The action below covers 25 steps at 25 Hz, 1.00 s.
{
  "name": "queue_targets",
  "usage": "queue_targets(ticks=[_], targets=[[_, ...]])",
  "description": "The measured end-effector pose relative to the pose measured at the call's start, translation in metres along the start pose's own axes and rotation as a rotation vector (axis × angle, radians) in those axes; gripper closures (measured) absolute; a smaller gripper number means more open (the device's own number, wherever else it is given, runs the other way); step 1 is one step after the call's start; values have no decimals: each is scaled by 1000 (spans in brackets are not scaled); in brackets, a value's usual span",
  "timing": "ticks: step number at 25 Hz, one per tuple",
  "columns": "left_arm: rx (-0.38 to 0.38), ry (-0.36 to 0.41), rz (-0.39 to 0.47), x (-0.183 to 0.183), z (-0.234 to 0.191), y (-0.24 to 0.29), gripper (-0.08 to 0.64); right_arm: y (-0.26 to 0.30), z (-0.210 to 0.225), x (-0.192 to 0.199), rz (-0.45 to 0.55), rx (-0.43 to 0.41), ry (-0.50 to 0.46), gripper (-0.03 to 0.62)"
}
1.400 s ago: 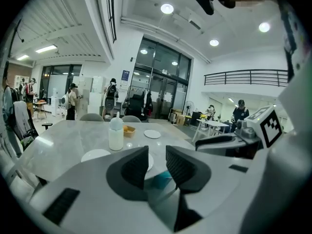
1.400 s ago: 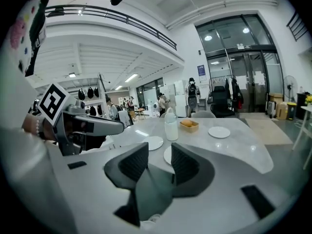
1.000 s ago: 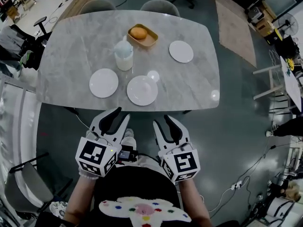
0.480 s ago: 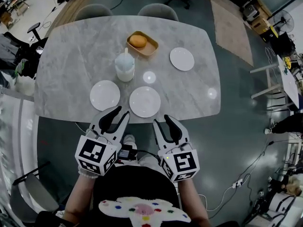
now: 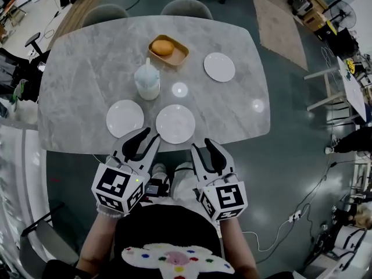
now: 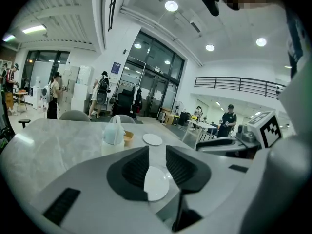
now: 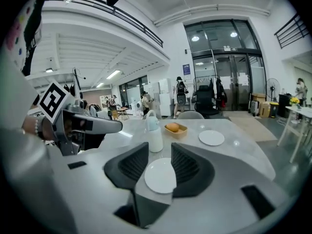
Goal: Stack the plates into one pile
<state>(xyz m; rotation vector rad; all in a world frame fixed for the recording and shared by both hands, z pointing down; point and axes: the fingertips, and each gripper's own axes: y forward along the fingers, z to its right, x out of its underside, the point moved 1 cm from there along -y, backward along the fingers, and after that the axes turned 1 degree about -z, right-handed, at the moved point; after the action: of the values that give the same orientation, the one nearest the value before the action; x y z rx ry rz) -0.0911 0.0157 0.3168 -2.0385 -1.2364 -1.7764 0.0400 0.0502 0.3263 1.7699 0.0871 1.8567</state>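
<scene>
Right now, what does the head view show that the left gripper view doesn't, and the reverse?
Head view only: the left plate, which the left gripper view's own jaws hide, and the orange in its tray.

Left gripper view only: the room beyond the table, with standing people, ceiling lights and a balcony railing.

Both: the bottle, the far plate, the middle plate (seen through the open jaws in the left gripper view), and the right hand-held gripper.
</scene>
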Motion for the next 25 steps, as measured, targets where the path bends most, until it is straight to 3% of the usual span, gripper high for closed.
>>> queue_targets(ticks=[9,25], targets=[[-15,-8,-18,-7,11,36,443,9,40,1,-18,-14,18,463],[-71,-108,-93,0,16,132,445,52,139,9,-102,-52,51,463]])
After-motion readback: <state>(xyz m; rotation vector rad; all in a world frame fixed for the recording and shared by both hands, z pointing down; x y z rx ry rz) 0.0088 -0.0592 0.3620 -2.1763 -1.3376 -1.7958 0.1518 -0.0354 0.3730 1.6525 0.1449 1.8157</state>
